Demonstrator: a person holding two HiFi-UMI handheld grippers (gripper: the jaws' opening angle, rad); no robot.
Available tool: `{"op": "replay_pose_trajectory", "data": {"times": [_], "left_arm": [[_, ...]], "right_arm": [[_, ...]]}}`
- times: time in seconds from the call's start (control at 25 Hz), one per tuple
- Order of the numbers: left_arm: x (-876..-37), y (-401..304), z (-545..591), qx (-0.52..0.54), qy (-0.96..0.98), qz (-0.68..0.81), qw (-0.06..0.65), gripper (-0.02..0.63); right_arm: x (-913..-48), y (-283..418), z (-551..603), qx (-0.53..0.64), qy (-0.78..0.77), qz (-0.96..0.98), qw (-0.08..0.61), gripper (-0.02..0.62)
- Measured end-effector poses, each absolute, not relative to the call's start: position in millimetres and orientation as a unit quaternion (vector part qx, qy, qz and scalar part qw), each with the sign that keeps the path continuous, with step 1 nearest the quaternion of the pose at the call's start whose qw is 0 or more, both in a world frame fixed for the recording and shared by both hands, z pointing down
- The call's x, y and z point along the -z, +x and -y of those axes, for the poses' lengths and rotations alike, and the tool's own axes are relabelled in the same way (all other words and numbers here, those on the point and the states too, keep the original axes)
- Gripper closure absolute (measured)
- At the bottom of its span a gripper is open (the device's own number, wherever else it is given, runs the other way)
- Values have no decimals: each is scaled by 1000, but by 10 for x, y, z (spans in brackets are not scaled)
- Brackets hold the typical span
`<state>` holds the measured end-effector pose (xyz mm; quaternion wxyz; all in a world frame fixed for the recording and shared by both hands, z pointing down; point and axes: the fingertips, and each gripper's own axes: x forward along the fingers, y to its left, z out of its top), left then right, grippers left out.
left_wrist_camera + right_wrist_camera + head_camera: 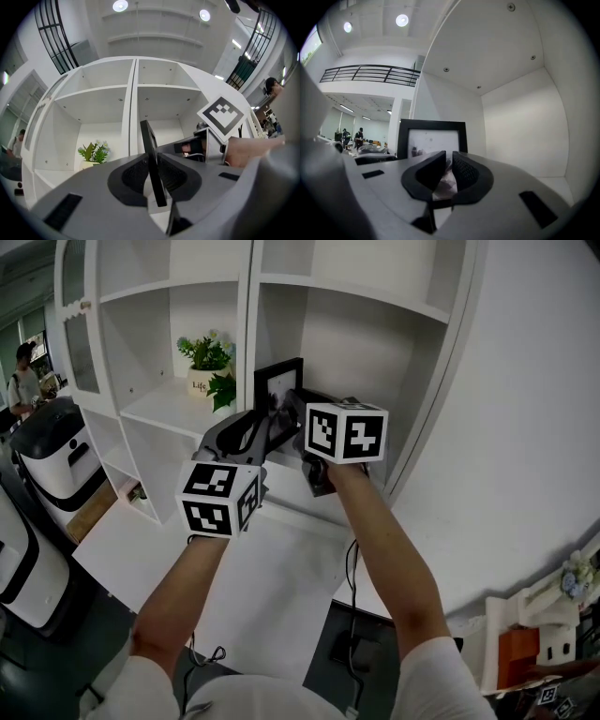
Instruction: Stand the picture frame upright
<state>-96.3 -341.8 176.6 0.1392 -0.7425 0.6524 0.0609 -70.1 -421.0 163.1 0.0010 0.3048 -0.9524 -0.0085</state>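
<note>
**Item: picture frame, black border, pale picture. Status: held upright, not yet standing on its own.**

**Hazards**
- Toppling: likely if the left gripper lets go before the frame's foot sits flat on the shelf board. No view shows a back stand, so I cannot tell what will prop the frame.
- Pivoting in the grip: the hold is on one thin side edge only, so a small twist of the hand could swing the frame about that edge.
- Sliding off: a push from the right gripper low on the front could skid the foot along the board. A pull could bring it over the board's front edge.
- Knock-on: a sideways fall would strike the divider. The potted plant beyond it looks safe.

**Location**
- In the right-hand compartment of the white shelf unit.
- Close to the board's left edge, just beside the divider and well clear of the right wall.
- Standing near vertical, its face turned out of the shelf.

**Relation to jaws**
- Left gripper view: the frame runs edge-on straight between the jaws. The left gripper pinches it, one pad on each face.
- Right gripper view: the frame stands face-on just beyond the right gripper. Its jaws are drawn almost together, leaving a thin slit. Only the picture and bottom bar show through, and nothing appears gripped.
</note>
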Motion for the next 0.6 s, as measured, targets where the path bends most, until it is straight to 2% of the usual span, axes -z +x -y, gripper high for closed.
{"op": "replay_pose_trajectory", "data": {"times": [0.36, 0.6], "left_arm": [[-1760, -971, 3460, -57, -737, -657, 149, 535], [-1697, -926, 3425, -45, -725, -661, 187, 538]], "right_arm": [[-1634, -838, 4124, 45, 307, 951, 2, 552], [-1639, -871, 4145, 36, 303, 952, -2, 548]]}}
